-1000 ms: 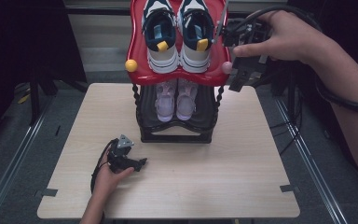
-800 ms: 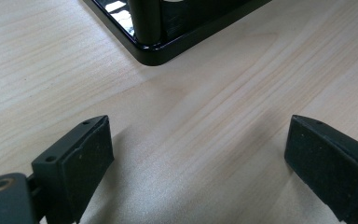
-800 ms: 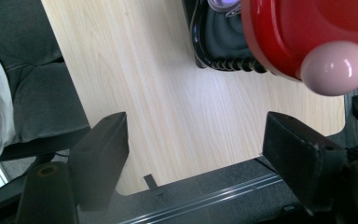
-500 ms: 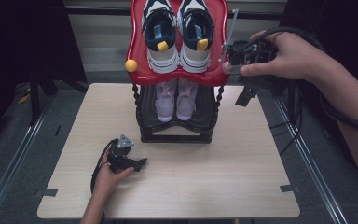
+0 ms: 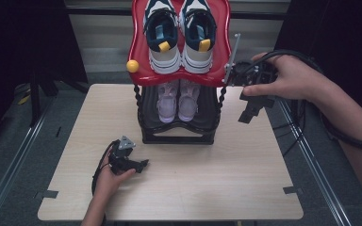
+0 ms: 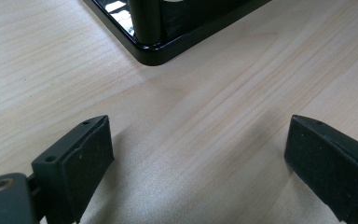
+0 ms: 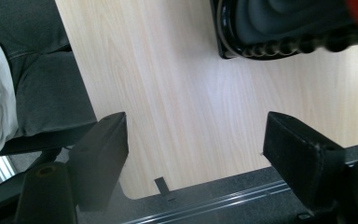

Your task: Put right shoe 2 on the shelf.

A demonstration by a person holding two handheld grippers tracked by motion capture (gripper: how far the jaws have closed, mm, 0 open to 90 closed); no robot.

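A two-shelf shoe rack (image 5: 179,134) stood at the back middle of the table (image 5: 217,188). On its red top shelf (image 5: 139,52) sat a pair of dark blue and white sneakers (image 5: 179,33). Under that, on the black lower shelf, sat a pair of pale pink shoes (image 5: 178,100).

The right gripper (image 5: 246,112) had just changed place. A second before, it was high up beside the red shelf. Now it had come down lower on the right side of the rack, next to the twisty black post. Its jaws were wide apart and held nothing. In the right gripper view they pointed down at bare table, with the rack's black base (image 7: 279,32) off at the top.

The left gripper (image 5: 141,165) had not moved. It lay on the table in front of the rack, to the left, jaws wide apart and holding nothing too.

It looked like the right gripper was going down toward the pink shoes, but no shoe was touched yet.
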